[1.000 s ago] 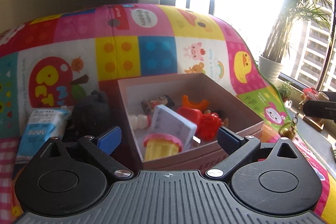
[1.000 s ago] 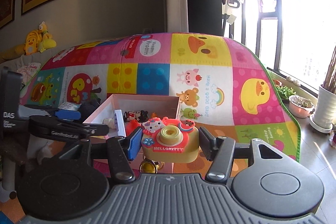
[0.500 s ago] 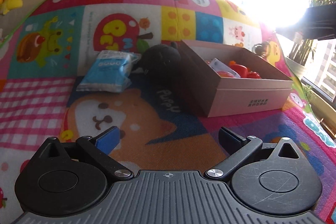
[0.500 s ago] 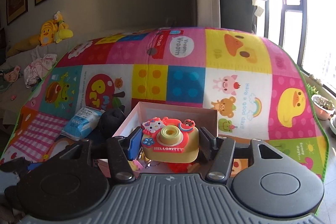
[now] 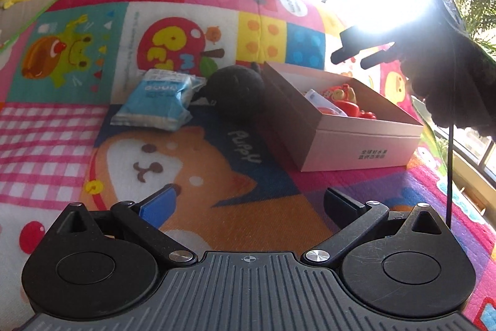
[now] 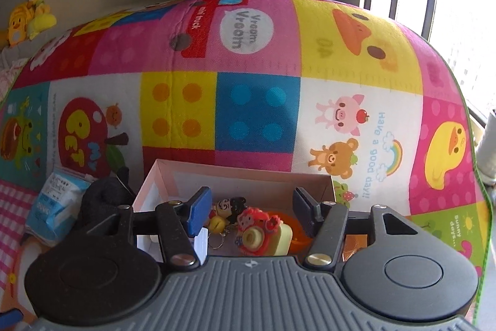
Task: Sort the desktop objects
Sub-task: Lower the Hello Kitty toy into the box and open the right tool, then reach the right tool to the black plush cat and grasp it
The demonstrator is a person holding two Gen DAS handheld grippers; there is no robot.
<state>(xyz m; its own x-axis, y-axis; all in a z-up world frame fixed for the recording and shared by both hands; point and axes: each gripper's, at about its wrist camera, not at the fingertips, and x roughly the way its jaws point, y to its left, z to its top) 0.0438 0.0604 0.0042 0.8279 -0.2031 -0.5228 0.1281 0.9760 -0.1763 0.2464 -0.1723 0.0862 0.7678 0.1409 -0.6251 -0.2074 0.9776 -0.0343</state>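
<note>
The yellow toy camera (image 6: 263,234) with its red-and-pink front lies tilted inside the pink cardboard box (image 6: 248,176), among a keychain figure and other small toys. My right gripper (image 6: 248,197) hovers open just above it, and its pads do not touch the toy. In the left wrist view that same gripper (image 5: 362,56) shows as a dark outline over the box (image 5: 356,145), held by a dark-gloved hand (image 5: 449,76). My left gripper (image 5: 248,200) is open and empty, low over the puppy patch of the play mat.
A blue tissue pack (image 5: 158,98) and a black plush lump (image 5: 235,92) lie on the mat left of the box, the lump touching its wall. The colourful mat (image 6: 341,51) curves up behind. A bright window and plants are at the right.
The right gripper moved in over the box and the toy camera left its jaws, now lying in the box. The left gripper backed away from the box and sank toward the mat.
</note>
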